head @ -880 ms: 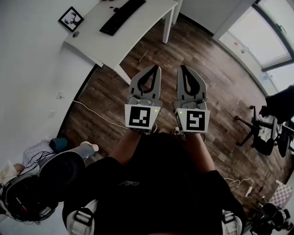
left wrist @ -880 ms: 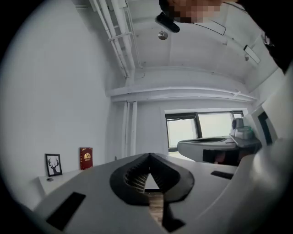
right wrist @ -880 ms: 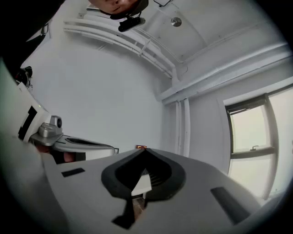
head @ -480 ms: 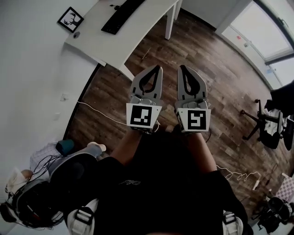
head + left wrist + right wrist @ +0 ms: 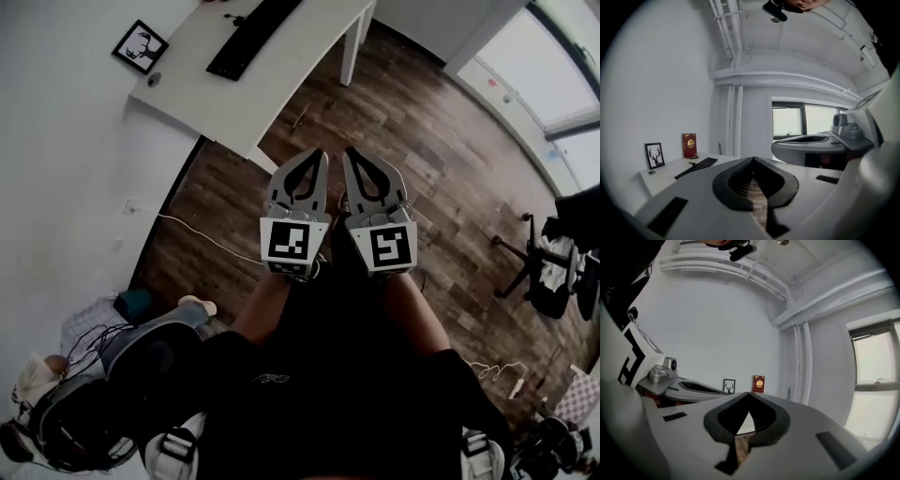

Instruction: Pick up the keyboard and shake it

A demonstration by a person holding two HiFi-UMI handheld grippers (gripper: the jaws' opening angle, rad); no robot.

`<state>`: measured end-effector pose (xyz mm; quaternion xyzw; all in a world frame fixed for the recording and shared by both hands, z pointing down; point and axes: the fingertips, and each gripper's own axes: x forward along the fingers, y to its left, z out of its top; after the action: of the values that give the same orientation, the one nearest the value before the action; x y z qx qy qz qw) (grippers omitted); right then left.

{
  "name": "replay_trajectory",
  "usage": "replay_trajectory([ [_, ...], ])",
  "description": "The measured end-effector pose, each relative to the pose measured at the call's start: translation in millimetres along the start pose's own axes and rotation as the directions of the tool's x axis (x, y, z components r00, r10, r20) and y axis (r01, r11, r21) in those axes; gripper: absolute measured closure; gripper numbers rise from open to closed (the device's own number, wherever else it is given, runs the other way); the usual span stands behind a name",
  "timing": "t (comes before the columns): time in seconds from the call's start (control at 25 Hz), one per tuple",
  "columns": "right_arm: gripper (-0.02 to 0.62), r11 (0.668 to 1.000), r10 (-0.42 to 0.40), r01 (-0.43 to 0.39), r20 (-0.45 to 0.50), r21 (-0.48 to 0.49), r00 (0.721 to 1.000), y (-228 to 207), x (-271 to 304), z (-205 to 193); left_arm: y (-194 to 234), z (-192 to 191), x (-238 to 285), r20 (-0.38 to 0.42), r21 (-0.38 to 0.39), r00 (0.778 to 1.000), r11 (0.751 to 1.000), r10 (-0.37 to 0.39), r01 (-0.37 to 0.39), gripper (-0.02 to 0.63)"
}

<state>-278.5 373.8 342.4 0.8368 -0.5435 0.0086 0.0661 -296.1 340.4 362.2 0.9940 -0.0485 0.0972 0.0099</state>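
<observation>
The wooden floor (image 5: 441,159) fills most of the head view and extends from under the white tabletop (image 5: 281,66) toward the person. The tabletop stands at the top of that view, against the white wall. An office chair (image 5: 553,272) stands well apart from the tabletop, at the far right of the floor. The left gripper (image 5: 321,153) is held over the floor on the near side of the tabletop, well apart from it. Its fingers are closed tip to tip with nothing between them. The right gripper (image 5: 351,151) is held just beside the left one, equally far from the tabletop. Its fingers are likewise pressed together and empty. The keyboard (image 5: 251,37), black, lies flat on the tabletop toward its wall side, untouched by either gripper. A framed picture (image 5: 140,47) of a deer head leans against the wall at the left end of the tabletop. A red book (image 5: 689,145) stands upright on the tabletop against the wall, beyond the far end of the keyboard. A small round object (image 5: 153,81) lies on the tabletop just beside the framed picture; its type cannot be determined.
</observation>
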Motion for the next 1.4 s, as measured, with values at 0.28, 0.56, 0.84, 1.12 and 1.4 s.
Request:
replay_trajectory([
  [0.28, 0.574, 0.981, 0.195, -0.195, 0.070, -0.015, 0.978, -3, 117, 13, 93, 21, 43, -0.019, 0.069, 0.985, 0.983, 0.170, -0.168, 0.603],
  [0.56, 0.574, 0.951, 0.306, -0.307, 0.044, 0.040, 0.951, -52, 188, 9, 121, 12, 115, -0.109, 0.051, 0.973, 0.979, 0.204, -0.199, 0.603],
  [0.84, 0.573, 0.915, 0.387, -0.392, 0.076, 0.089, 0.919, -85, 226, 7, 125, 12, 153, -0.191, 0.083, 0.949, 0.968, 0.251, -0.239, 0.603],
  [1.12, 0.574, 0.900, 0.407, -0.404, 0.014, 0.165, 0.913, -94, 249, -25, 130, -16, 166, -0.323, 0.104, 0.921, 0.976, 0.216, -0.192, 0.603],
  [1.4, 0.574, 0.911, 0.400, -0.381, -0.106, 0.156, 0.911, -119, 273, -62, 143, -41, 208, -0.352, 0.034, 0.925, 0.990, 0.142, -0.139, 0.603],
])
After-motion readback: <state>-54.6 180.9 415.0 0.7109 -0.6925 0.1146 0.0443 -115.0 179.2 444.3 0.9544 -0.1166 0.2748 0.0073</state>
